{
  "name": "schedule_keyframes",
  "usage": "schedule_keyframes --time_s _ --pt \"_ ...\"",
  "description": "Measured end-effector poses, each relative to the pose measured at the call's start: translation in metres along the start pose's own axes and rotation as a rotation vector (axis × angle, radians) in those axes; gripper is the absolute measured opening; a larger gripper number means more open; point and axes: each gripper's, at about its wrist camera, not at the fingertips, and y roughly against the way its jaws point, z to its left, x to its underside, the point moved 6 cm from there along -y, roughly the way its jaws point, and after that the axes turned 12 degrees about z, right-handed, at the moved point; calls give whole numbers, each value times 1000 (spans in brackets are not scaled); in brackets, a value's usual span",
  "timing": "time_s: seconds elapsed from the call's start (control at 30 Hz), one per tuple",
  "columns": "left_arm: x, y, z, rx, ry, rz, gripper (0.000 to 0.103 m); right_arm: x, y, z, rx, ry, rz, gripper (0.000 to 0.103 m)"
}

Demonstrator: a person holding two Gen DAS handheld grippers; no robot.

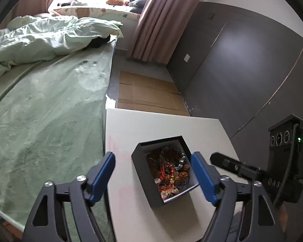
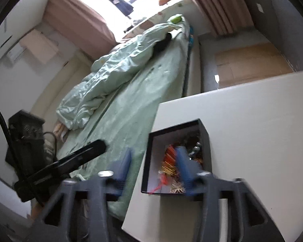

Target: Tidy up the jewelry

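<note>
A black open box (image 1: 143, 173) with a white lining stands on the white table (image 1: 151, 125), full of tangled jewelry (image 1: 171, 167): bead bracelets, red cords and gold pieces. My left gripper (image 1: 153, 177) is open, its blue fingers wide on either side of the box and above it, touching nothing. In the right wrist view the same box (image 2: 207, 141) sits near the table's (image 2: 252, 121) left edge. My right gripper (image 2: 154, 167) is open too. Its right finger (image 2: 182, 165) hangs over the jewelry (image 2: 169, 161) and its left finger is outside the box wall. Nothing is held.
A bed with a green blanket (image 1: 50, 111) and a rumpled duvet (image 1: 40, 38) runs along the table's left side. Flattened cardboard (image 1: 147, 94) lies on the floor beyond the table, by a dark wall (image 1: 242, 70). The other tool's black housing (image 1: 286, 147) is at the right.
</note>
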Motion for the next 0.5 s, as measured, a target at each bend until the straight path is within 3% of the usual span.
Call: schedule_keyframes --time_s 0.17,0.3,0.5 --pt "8 9 -10 3 -39 7 84 7 29 -11 10 -37 -70 51" --pt "16 16 -22 10 -66 10 89 19 51 -13 40 -60 -102 69" --pt "26 37 -43 22 -102 -19 100 41 74 3 68 -53 -136 81"
